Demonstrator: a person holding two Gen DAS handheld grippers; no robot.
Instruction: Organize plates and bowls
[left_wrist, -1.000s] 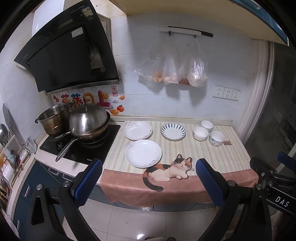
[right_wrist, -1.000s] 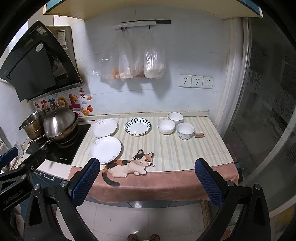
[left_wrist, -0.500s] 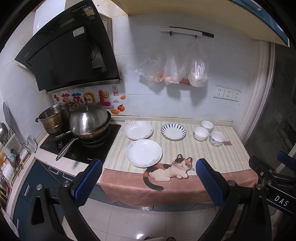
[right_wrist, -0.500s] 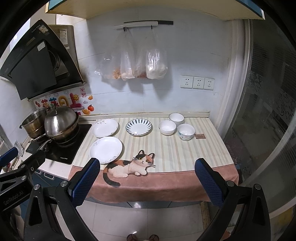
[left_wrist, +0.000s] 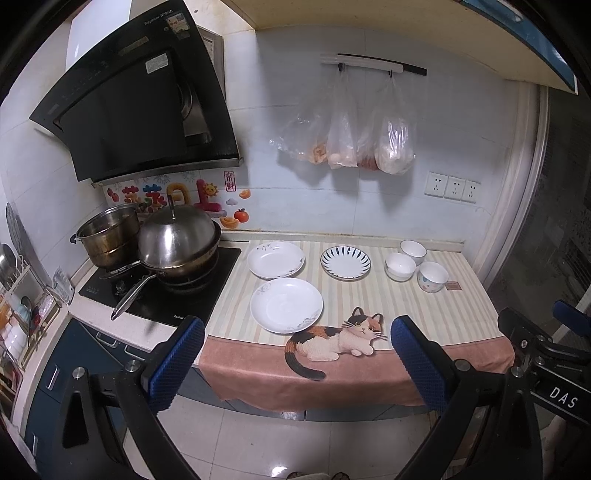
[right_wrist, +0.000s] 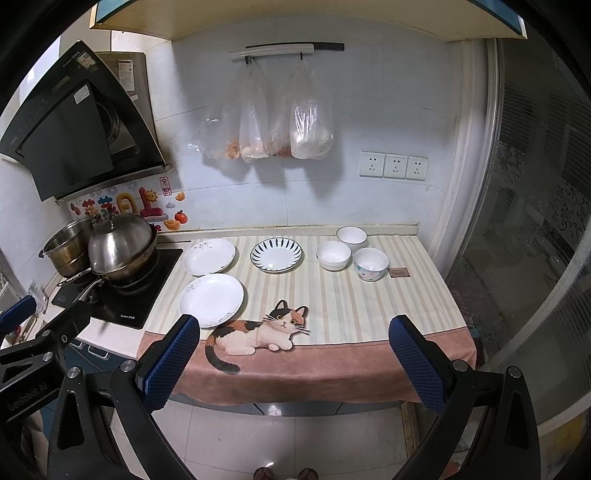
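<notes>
Three plates lie on the striped counter cloth (left_wrist: 424, 314): a white plate (left_wrist: 286, 305) nearest the front, a second white plate (left_wrist: 275, 259) behind it, and a blue-striped plate (left_wrist: 345, 261) to its right. Three small bowls cluster at the back right: two white bowls (left_wrist: 400, 266) (left_wrist: 413, 251) and a patterned bowl (left_wrist: 433, 276). The same plates (right_wrist: 211, 299) (right_wrist: 209, 256) (right_wrist: 276, 254) and bowls (right_wrist: 333, 254) (right_wrist: 351, 236) (right_wrist: 371, 263) show in the right wrist view. My left gripper (left_wrist: 293, 360) and right gripper (right_wrist: 293, 360) both hang open in front of the counter, holding nothing.
A covered steel wok (left_wrist: 177, 243) and a pot (left_wrist: 109, 236) sit on the black hob (left_wrist: 162, 295) at left, with the wok handle sticking toward the front. Plastic bags (left_wrist: 347, 144) hang on the wall. A dish rack (left_wrist: 18, 317) stands far left. A glass door (right_wrist: 535, 240) bounds the right.
Both views have drifted slightly closer to the counter. Nothing on it has moved and both grippers stay open.
</notes>
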